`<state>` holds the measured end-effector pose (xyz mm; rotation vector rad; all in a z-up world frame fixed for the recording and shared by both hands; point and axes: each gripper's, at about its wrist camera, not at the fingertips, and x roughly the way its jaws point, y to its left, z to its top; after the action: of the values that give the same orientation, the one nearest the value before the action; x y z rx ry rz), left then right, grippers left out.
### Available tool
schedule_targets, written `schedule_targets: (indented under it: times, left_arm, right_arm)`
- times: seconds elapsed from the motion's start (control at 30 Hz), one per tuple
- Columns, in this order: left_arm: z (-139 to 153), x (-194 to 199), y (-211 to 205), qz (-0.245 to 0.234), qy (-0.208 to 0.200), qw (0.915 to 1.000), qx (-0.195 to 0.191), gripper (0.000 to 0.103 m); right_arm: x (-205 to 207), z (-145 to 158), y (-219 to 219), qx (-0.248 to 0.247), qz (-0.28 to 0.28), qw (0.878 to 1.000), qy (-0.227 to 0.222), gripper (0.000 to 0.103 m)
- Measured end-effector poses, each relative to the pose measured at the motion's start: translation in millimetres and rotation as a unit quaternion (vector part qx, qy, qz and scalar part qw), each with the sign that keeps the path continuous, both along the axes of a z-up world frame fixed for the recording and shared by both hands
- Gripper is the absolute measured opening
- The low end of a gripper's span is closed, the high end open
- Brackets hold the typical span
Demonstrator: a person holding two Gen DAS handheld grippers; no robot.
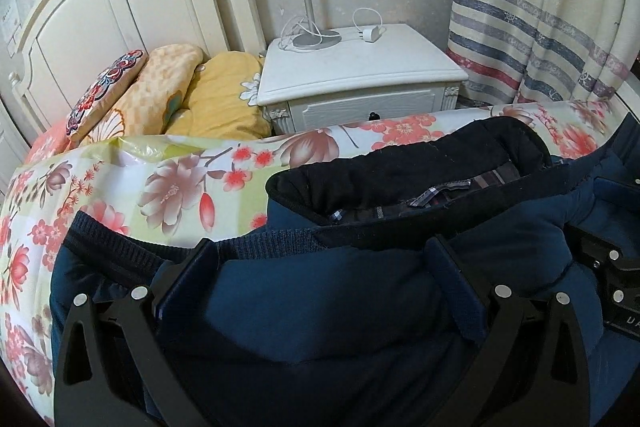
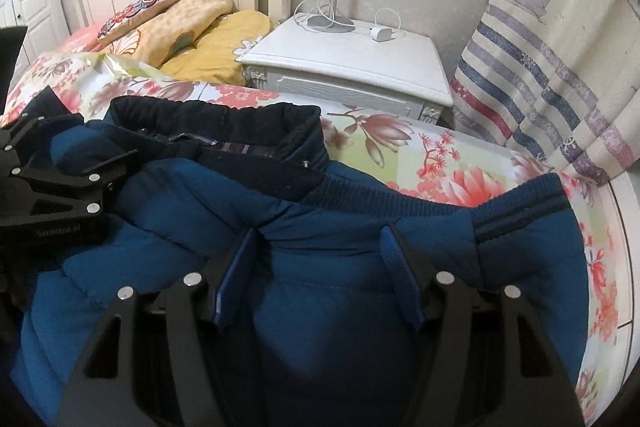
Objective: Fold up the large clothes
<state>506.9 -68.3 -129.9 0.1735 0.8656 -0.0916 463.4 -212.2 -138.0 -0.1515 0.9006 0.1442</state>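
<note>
A dark blue padded jacket lies folded on the floral bed sheet. Its black collar faces the nightstand, and a ribbed hem lies beside it. My left gripper points down onto the jacket, open wide, with padded fabric bulging between its fingers. In the right wrist view my right gripper stands open the same way over the jacket, just behind the ribbed hem and the collar. Neither pair of pads visibly pinches the cloth. The two tools sit side by side.
A white nightstand with a lamp base and a charger stands past the bed's edge. Yellow pillows lie against the cream headboard. A striped curtain hangs at the right.
</note>
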Motion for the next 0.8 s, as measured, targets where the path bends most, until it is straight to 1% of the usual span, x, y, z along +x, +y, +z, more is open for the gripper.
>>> schedule_targets:
  times: [0.17, 0.33, 0.4, 0.43, 0.47, 0.5, 0.53, 0.57, 0.63, 0.67, 0.7, 0.73, 0.77, 0.8]
  left_arm:
    - [0, 0, 0, 0.000, -0.002, 1.0000, 0.004, 0.099]
    - [2, 0, 0, -0.001, 0.004, 1.0000, -0.002, 0.099]
    - [9, -3, 0, -0.007, 0.003, 0.9999, 0.012, 0.099]
    - [14, -7, 2, -0.012, -0.001, 0.9997, 0.021, 0.099]
    - [20, -13, 9, -0.012, -0.009, 0.9996, 0.024, 0.099]
    - [25, -18, 18, -0.009, -0.016, 0.9996, 0.020, 0.099]
    - [29, -22, 32, -0.002, -0.021, 0.9997, 0.008, 0.099]
    - [30, -23, 44, 0.007, -0.021, 0.9998, -0.001, 0.099]
    - [27, -22, 77, 0.049, -0.006, 0.9985, -0.026, 0.099]
    - [24, -20, 90, 0.055, 0.004, 0.9973, -0.047, 0.099]
    - [21, -20, 96, 0.058, 0.009, 0.9965, -0.060, 0.099]
    - [17, -18, 101, 0.060, 0.014, 0.9954, -0.073, 0.099]
    - [13, -16, 101, 0.061, 0.020, 0.9947, -0.080, 0.099]
    - [10, -14, 100, 0.062, 0.024, 0.9948, -0.077, 0.099]
  right_arm:
    - [-1, 0, 0, 0.001, -0.004, 1.000, -0.001, 0.065]
    - [1, 1, -1, 0.006, -0.003, 1.000, 0.005, 0.067]
    - [0, 6, -4, 0.002, -0.003, 1.000, 0.014, 0.070]
    - [-3, 13, -4, -0.013, -0.011, 1.000, 0.016, 0.070]
    - [-8, 19, -6, -0.014, -0.015, 1.000, 0.011, 0.070]
    - [-14, 28, -11, -0.002, -0.017, 1.000, 0.000, 0.071]
    - [-21, 38, -22, 0.019, -0.022, 0.999, -0.013, 0.076]
    - [-23, 42, -30, 0.025, -0.032, 0.999, -0.021, 0.082]
    - [-20, 44, -55, 0.002, -0.081, 0.996, -0.029, 0.084]
    - [-18, 40, -64, -0.006, -0.097, 0.995, -0.024, 0.084]
    - [-13, 29, -74, -0.011, -0.109, 0.994, -0.010, 0.084]
    - [-9, 18, -80, -0.011, -0.111, 0.994, 0.003, 0.089]
    - [-7, 4, -90, 0.020, -0.113, 0.993, 0.017, 0.093]
    - [-7, 1, -99, 0.050, -0.124, 0.991, 0.015, 0.095]
